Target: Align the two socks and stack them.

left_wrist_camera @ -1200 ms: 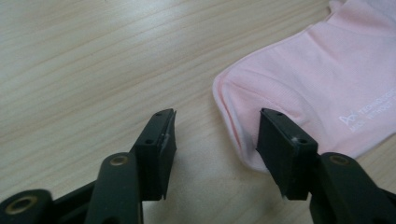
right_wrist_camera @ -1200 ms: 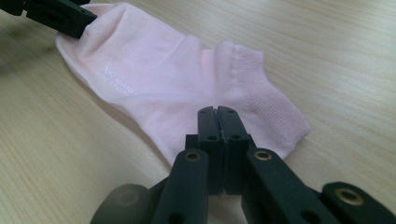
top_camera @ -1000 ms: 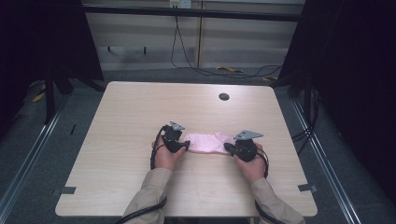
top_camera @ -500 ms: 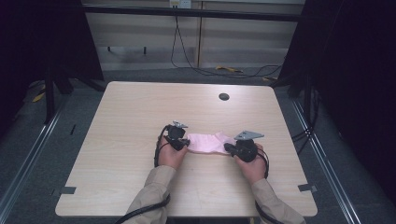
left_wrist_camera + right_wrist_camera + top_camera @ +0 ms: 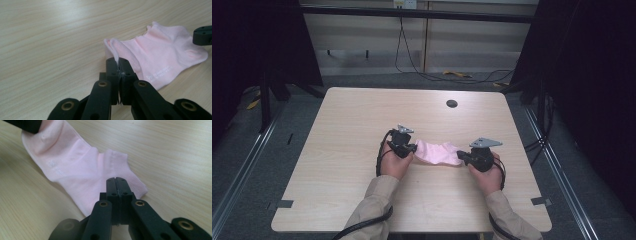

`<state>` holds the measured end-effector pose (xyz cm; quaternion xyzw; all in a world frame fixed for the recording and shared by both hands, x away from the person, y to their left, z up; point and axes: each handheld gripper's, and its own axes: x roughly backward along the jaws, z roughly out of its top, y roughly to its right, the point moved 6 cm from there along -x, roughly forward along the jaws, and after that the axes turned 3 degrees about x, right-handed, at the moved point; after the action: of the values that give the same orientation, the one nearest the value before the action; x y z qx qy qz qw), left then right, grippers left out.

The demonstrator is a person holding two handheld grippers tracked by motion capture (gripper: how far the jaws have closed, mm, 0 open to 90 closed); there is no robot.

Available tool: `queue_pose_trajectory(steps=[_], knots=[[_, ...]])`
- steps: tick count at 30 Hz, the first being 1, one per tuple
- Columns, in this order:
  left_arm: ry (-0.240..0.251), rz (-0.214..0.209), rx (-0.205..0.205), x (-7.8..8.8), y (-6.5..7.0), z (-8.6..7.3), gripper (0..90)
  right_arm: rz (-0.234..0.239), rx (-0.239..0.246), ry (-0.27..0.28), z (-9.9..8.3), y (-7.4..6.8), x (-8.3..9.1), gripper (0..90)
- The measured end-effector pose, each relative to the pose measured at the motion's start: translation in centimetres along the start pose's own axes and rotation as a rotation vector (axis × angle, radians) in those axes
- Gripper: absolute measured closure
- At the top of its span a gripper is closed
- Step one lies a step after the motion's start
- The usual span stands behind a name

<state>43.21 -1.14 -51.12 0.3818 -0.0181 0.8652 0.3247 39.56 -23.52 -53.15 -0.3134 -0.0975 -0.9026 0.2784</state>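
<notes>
High view: a pink sock (image 5: 438, 153) lies flat on the wooden table (image 5: 362, 125), nearer the person's edge and well short of the dark round hole (image 5: 452, 103) toward the far side. The left gripper (image 5: 411, 148), its jaws having just closed, pinches a raised fold at the sock's left end, the fabric caught between the pads in the left gripper view (image 5: 119, 65). The right gripper (image 5: 462, 158) meets the sock's right end with jaws clamped together over its ribbed cuff; whether cloth is caught there cannot be told
</notes>
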Motion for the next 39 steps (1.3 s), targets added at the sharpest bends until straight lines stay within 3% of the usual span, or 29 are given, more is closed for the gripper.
queue_pose_trajectory(steps=[4, 9, 22, 24, 26, 30, 34, 39], knots=[[-0.001, -0.002, -0.009, 0.3, 0.1, 0.4, 88.2, 0.007, -0.008, -0.025, -0.5, 0.1, 0.0, 90.0], [-0.004, -0.008, -0.015, 0.6, 0.1, 0.6, 88.3, 0.015, 0.029, -0.040, -0.5, -0.5, -0.3, 90.0], [0.008, -0.005, -0.016, 1.4, -0.3, 1.0, 88.2, 0.059, 0.063, -0.067, -0.3, -2.4, -0.7, 90.0], [0.008, -0.006, -0.022, 1.5, -0.4, 1.1, 88.2, 0.056, 0.062, -0.059, -0.2, -2.3, -0.6, 90.0], [0.014, -0.006, -0.018, 1.8, -0.4, 1.2, 88.2, 0.034, 0.028, -0.024, 0.1, -1.5, -0.1, 90.0], [0.014, -0.003, -0.025, 2.0, -0.4, 1.3, 88.2, 0.046, 0.039, -0.052, -0.4, -1.6, -0.4, 90.0], [0.019, -0.010, -0.031, 2.1, 0.1, 1.6, 88.2, 0.065, 0.070, -0.068, -0.3, -2.6, -0.9, 90.0], [0.024, -0.023, -0.041, 1.9, 1.1, 2.0, 88.2, 0.085, 0.070, -0.069, -0.1, -3.3, -1.2, 90.0]])
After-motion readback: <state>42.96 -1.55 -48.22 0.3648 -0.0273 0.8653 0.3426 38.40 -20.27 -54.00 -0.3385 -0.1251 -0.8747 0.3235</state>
